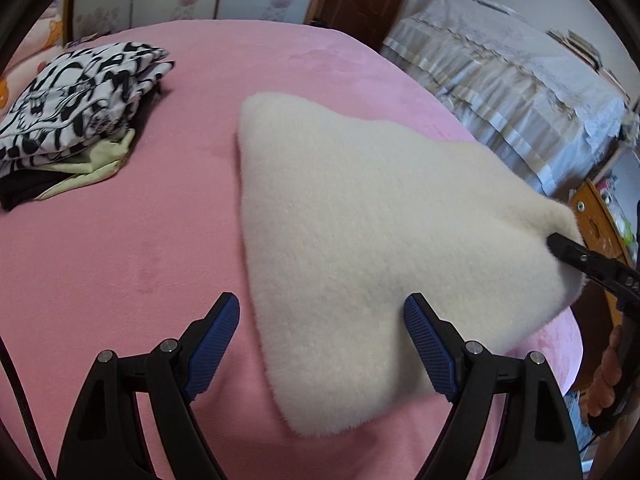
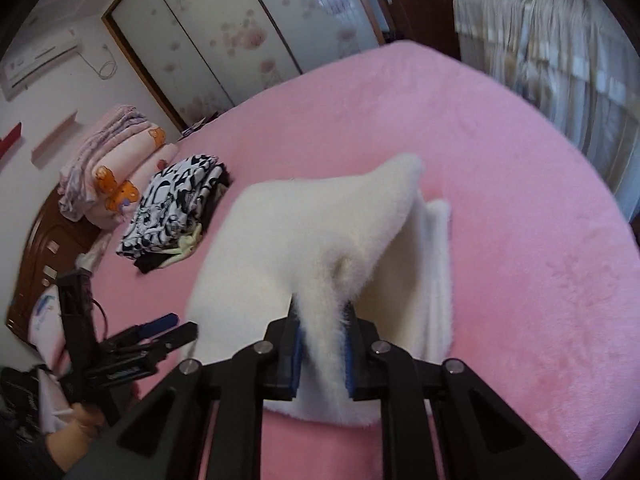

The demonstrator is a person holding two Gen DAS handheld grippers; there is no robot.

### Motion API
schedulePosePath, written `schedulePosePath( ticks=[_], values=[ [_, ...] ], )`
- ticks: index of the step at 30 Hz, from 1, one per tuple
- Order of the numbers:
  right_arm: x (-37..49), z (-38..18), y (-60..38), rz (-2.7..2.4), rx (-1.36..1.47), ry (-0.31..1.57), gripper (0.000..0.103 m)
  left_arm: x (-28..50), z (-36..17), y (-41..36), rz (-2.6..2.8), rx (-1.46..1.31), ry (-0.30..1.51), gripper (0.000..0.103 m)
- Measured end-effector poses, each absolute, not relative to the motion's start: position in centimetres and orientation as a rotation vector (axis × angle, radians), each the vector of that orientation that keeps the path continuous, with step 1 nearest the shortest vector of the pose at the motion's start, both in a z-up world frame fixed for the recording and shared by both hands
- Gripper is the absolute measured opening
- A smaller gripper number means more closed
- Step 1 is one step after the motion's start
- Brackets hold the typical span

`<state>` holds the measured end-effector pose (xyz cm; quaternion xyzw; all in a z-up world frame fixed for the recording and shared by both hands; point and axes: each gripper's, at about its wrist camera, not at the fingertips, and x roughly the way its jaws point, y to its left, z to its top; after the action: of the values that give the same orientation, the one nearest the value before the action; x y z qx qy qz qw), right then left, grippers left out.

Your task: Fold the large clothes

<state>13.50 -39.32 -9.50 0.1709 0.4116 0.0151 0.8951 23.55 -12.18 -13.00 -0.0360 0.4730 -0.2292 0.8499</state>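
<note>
My right gripper (image 2: 322, 350) is clamped on a raised corner of the cream fleece garment (image 1: 360, 216), which lies partly folded on the pink bed (image 1: 120, 260). My left gripper (image 1: 322, 344) is spread wide, seemingly just above the fleece's near edge. A pile of folded clothes (image 1: 72, 112) sits well apart.

Both wrist cameras ride low over the pink bed (image 1: 120, 240), looking along their claws toward its far edge; both catch the cream fleece (image 1: 360, 220).
</note>
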Motion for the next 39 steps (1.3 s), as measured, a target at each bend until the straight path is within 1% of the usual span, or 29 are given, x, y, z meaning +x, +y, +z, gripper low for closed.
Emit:
schedulePosePath(
  ticks=[4, 7, 9, 11, 13, 15, 17, 19, 20, 21, 25, 29, 30, 31, 32, 34, 35, 37, 39],
  values=[
    [13.0, -14.9, -42.3, -0.048, 0.434, 0.926, 0.015, 22.4, -15.4, -15.0, -0.520, -0.034, 1.045, 0.083],
    [12.6, -18.7, -43.3, -0.083, 0.484, 0.950, 0.015, 21.6, -16.5, -16.6, -0.495, 0.038, 1.019, 0.083],
    [12.3, -18.9, -43.2, -0.090, 0.501, 0.934, 0.016, 21.3, -16.7, -17.2, -0.476, 0.071, 1.000, 0.084],
    [12.6, -18.1, -42.6, -0.093, 0.455, 0.946, 0.017, 21.5, -16.6, -17.1, -0.476, 0.059, 1.012, 0.084],
    [12.9, -17.0, -42.1, -0.088, 0.412, 0.970, 0.022, 21.7, -16.4, -16.7, -0.487, 0.037, 1.033, 0.084],
    [12.9, -15.9, -42.3, -0.083, 0.399, 0.982, 0.031, 22.0, -16.2, -16.2, -0.499, 0.013, 1.066, 0.084],
    [13.1, -14.5, -42.7, -0.057, 0.428, 0.949, 0.038, 22.5, -15.5, -15.6, -0.524, -0.018, 1.098, 0.084],
    [13.6, -13.1, -43.5, -0.045, 0.458, 0.905, 0.058, 23.2, -14.6, -15.0, -0.549, -0.059, 1.098, 0.084],
    [14.2, -12.6, -44.0, -0.052, 0.465, 0.886, 0.063, 23.7, -14.2, -14.7, -0.559, -0.078, 1.093, 0.085],
    [15.1, -12.4, -44.4, -0.064, 0.467, 0.874, 0.066, 24.3, -13.8, -14.5, -0.561, -0.092, 1.088, 0.085],
    [20.0, -13.9, -46.3, -0.092, 0.494, 0.918, 0.066, 28.3, -13.2, -14.1, -0.537, -0.150, 1.099, 0.086],
    [24.4, -17.2, -48.9, -0.126, 0.610, 0.988, 0.066, 33.0, -14.1, -14.4, -0.499, -0.215, 1.147, 0.086],
    [25.0, -17.9, -49.2, -0.120, 0.634, 0.997, 0.056, 34.1, -14.4, -14.6, -0.494, -0.223, 1.157, 0.085],
    [25.5, -18.4, -49.3, -0.080, 0.656, 1.003, 0.031, 35.0, -14.8, -14.9, -0.498, -0.231, 1.172, 0.086],
    [25.9, -18.5, -49.3, -0.084, 0.639, 1.010, 0.030, 35.7, -15.1, -15.2, -0.503, -0.238, 1.182, 0.085],
    [26.0, -17.2, -48.7, -0.102, 0.566, 0.982, 0.016, 36.3, -15.2, -15.6, -0.487, -0.237, 1.167, 0.083],
    [25.6, -15.9, -48.5, -0.091, 0.526, 0.927, 0.013, 36.4, -15.0, -15.9, -0.483, -0.223, 1.148, 0.082],
    [25.2, -15.0, -48.5, -0.089, 0.484, 0.865, 0.012, 36.2, -15.2, -16.6, -0.483, -0.182, 1.111, 0.082],
    [26.3, -17.5, -48.9, -0.116, 0.495, 0.964, 0.014, 36.0, -15.4, -17.2, -0.482, -0.145, 1.090, 0.082]
  ],
)
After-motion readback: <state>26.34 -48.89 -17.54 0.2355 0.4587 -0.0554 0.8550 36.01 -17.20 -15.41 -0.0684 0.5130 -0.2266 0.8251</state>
